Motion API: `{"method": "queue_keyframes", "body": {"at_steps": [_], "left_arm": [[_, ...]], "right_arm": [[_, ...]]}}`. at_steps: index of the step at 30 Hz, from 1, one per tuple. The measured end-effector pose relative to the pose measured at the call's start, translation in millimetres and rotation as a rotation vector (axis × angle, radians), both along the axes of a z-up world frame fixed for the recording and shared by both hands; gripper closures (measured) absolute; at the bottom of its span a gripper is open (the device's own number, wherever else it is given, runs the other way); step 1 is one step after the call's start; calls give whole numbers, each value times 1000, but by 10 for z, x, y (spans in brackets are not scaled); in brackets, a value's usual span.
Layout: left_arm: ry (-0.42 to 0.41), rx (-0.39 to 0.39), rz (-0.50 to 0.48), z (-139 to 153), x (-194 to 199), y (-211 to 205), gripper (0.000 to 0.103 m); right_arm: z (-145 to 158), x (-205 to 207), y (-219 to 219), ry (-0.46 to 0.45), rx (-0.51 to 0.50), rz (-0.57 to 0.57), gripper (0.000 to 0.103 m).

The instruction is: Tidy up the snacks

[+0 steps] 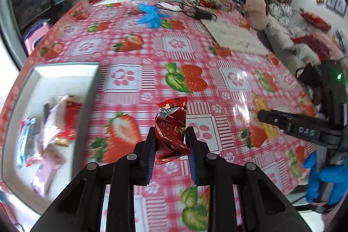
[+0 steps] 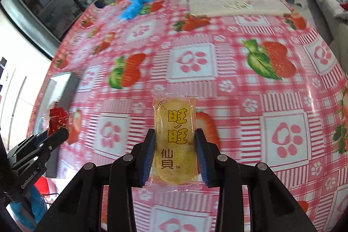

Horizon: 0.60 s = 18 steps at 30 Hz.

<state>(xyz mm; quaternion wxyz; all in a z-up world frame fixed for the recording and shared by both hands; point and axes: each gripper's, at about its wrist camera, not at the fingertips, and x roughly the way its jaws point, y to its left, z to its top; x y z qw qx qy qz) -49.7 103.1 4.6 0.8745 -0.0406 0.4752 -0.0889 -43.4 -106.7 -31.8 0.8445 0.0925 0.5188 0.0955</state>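
My left gripper (image 1: 170, 136) is shut on a crumpled red snack packet (image 1: 171, 126), held above the strawberry tablecloth. To its left lies a white box (image 1: 65, 71) holding several wrapped snacks (image 1: 50, 123). My right gripper (image 2: 175, 140) is shut on a clear packet of yellow rice crackers (image 2: 174, 140) with yellow lettering, lifted off the cloth. In the left wrist view the right gripper (image 1: 264, 116) shows at the right with the yellow packet (image 1: 261, 102). In the right wrist view the left gripper (image 2: 57, 134) shows at the left with the red packet (image 2: 57, 120).
Blue gloves (image 1: 152, 14) lie far across the table, beside a black power adapter with cables (image 1: 203, 13). A pale flat board (image 1: 235, 36) lies at the far right of the table. A person (image 1: 256, 8) sits beyond the table by a sofa. A blue-gloved hand (image 1: 326, 179) holds the right gripper.
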Motion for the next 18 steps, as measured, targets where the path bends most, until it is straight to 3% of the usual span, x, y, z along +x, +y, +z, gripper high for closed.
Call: {"method": "queue_keyframes", "body": {"at_steps": [3,10,14,18], "left_arm": [[-9,-23,32,238,-80,282,74],[-73,65,152,692,-297,1117,74],[-65,125,275,618,-392,1610,74],[-16,111,351,336,-445,1902,74]], "right_arm": [[146,32,245,-26,20,47,66],[479,143,1068,-65,65,208,66],[587,203,1644,-76,63,310,66],[638,224,2256,-76,52,415,65]]}}
